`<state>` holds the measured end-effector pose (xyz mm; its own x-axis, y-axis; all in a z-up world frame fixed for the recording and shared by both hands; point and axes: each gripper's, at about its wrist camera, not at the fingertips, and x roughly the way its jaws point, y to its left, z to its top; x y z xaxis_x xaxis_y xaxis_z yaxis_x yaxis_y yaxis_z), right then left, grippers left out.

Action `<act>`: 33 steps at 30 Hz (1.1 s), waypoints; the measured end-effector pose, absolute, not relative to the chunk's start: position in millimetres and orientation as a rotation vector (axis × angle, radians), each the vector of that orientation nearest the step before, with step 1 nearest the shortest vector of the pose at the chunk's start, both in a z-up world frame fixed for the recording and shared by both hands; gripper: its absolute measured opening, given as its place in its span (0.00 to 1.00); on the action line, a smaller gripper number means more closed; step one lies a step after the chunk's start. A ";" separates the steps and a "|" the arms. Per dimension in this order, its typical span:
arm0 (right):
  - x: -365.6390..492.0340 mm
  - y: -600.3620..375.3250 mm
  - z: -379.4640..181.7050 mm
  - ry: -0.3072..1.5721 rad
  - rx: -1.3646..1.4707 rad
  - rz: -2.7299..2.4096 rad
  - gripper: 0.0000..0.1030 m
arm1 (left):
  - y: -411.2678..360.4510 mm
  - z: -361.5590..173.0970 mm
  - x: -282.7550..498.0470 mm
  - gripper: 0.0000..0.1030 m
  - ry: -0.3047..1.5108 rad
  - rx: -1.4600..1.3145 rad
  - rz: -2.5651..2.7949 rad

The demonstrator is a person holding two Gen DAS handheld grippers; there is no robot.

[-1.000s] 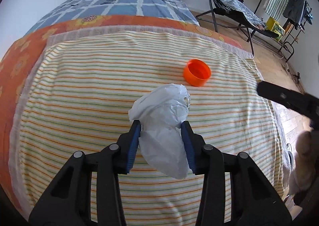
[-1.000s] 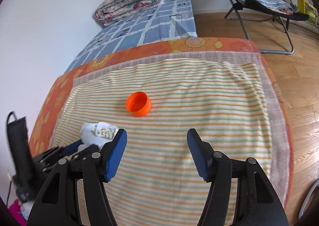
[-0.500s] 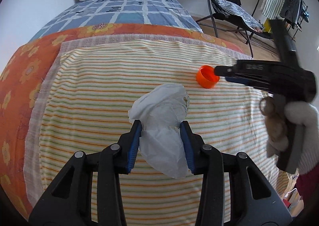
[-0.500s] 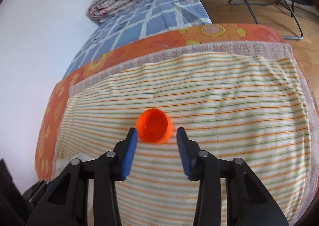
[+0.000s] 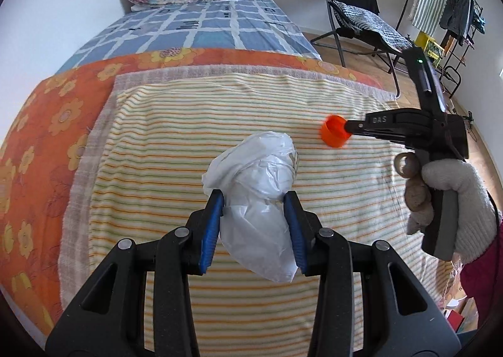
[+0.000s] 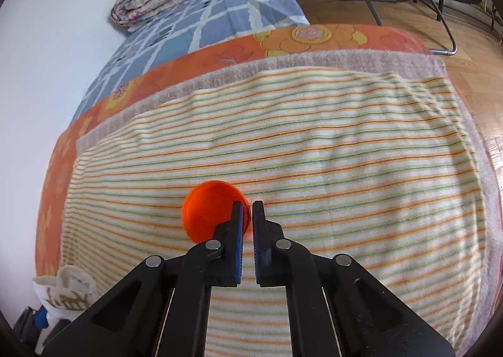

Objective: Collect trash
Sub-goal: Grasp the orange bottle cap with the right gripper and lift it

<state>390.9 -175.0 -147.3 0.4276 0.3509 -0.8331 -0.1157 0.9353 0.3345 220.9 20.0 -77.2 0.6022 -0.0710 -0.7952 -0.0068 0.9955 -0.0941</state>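
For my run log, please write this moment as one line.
left gripper: shut on white plastic bag | right gripper: shut on orange cap rim | surface: striped towel

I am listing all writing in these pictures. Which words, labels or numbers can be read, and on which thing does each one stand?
"DAS": white letters on the black arm of the right tool, left wrist view.
Gold print on the white plastic bag held by the left tool: too blurred and creased to read.
Nothing else legible.
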 end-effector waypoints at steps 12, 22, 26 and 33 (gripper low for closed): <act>331.3 -184.7 -104.7 1.039 0.189 0.352 0.01 | 22.9 -42.6 172.2 0.39 0.890 -0.076 -0.008; 338.8 -204.1 -116.1 1.090 0.285 0.364 0.01 | 22.1 -40.8 143.9 0.39 0.909 -0.058 -0.031; 366.2 -205.0 -137.2 1.129 0.368 0.333 0.01 | 30.7 -44.3 144.3 0.39 0.910 -0.065 -0.037; 391.6 -190.4 -151.9 1.147 0.385 0.351 0.01 | 51.2 -60.7 158.0 0.39 0.928 -0.122 -0.045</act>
<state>391.6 -190.4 -151.9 0.3707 0.4585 -0.8077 -0.0724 0.8812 0.4671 158.0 51.2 -60.7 0.5987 -0.0908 -0.7958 -0.0142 0.9922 -0.1238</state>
